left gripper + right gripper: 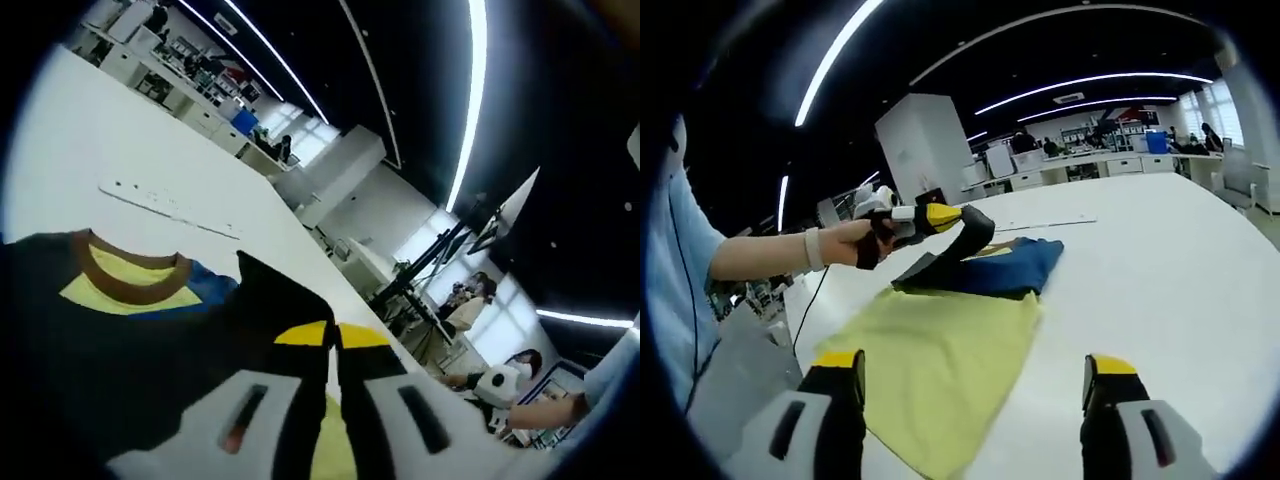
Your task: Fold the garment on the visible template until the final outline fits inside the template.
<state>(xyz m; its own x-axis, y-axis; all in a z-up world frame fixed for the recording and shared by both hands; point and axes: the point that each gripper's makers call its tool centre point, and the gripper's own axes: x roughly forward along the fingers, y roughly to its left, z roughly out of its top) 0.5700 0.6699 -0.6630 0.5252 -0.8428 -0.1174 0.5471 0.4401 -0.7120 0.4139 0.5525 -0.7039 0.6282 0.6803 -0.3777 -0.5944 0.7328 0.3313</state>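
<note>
The garment lies on the white table, a shirt in yellow, blue and black. Its yellow part spreads toward my right gripper, and the blue part lies farther back. My left gripper, held by a hand, is shut on a black fold of it and holds that fold up off the table. In the left gripper view the jaws pinch the black cloth, beyond which sits the brown collar with yellow inside. My right gripper stands open above the near yellow edge, holding nothing.
A thin pale strip lies on the table beyond the collar, seen too as a strip behind the blue part. A person's light blue sleeve is at the left. Desks, stands and people fill the background.
</note>
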